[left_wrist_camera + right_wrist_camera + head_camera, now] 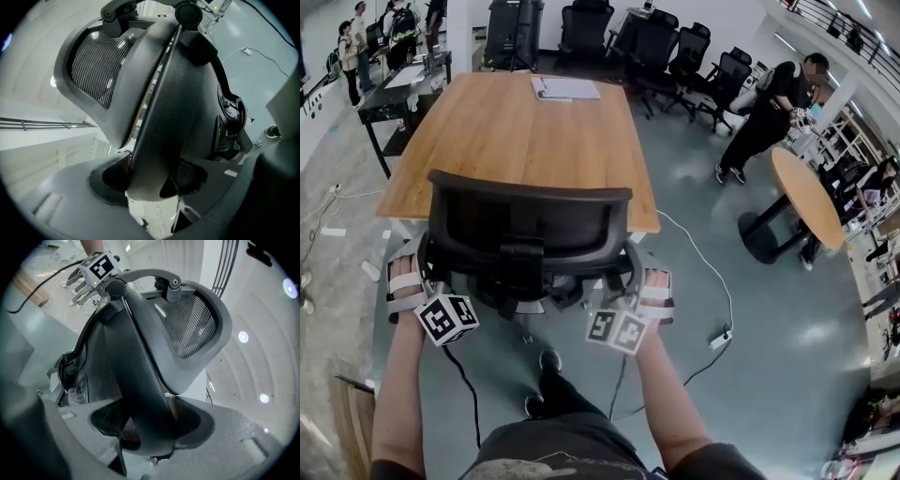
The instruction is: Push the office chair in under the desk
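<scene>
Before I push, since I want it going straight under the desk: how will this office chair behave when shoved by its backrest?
The office chair should roll easily over the smooth floor. With the left tongs and right tongs clamped on either edge of its backrest, uneven pressure would likely swivel it. Pushed this high, the backrest may recline.

— What's the office chair (530,234) made of?
— Smooth, matt black plastic, with a mesh panel (96,65) of woven cloth, faintly shiny.
— And the tabletop (487,131)?
— Warm wood, smooth, with a satin sheen. White paper (565,88) lies near its far edge.
— The tongs?
— The left tongs (150,180) and right tongs (150,420) are matt, slightly grainy grey plastic, with dark ribbed pads (186,174). The floor (769,309) is glossy and mirrors the lights.
</scene>
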The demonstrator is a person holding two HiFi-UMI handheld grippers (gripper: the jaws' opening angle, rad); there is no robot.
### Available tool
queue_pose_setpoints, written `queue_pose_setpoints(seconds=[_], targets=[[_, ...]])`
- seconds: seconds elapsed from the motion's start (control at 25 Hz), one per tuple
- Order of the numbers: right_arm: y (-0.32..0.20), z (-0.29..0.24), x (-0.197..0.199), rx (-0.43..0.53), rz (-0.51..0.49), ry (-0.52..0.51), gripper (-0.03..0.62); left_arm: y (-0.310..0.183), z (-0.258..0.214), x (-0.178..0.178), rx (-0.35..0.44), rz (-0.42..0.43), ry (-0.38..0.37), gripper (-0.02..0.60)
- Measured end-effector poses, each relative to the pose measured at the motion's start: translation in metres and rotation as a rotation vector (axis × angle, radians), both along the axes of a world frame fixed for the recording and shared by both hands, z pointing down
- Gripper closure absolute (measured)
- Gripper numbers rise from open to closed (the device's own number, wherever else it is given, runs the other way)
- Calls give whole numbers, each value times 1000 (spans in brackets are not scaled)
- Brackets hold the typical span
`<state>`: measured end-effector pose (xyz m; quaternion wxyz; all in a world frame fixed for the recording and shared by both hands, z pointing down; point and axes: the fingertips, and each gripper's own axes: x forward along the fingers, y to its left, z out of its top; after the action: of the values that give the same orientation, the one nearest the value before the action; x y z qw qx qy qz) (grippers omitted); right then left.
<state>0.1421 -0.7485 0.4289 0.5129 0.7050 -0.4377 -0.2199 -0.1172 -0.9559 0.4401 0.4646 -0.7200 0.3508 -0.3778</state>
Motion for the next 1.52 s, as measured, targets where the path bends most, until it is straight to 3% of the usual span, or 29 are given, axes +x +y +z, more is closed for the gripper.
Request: queue_pose_setpoints(seconds=[1.0, 1.52], targets=[[-9, 6, 10, 9, -28, -2, 339, 0, 8, 3, 40, 14, -5, 322], [-18, 12, 17, -16, -37, -4, 339, -10, 10, 10, 7, 7, -10, 322]])
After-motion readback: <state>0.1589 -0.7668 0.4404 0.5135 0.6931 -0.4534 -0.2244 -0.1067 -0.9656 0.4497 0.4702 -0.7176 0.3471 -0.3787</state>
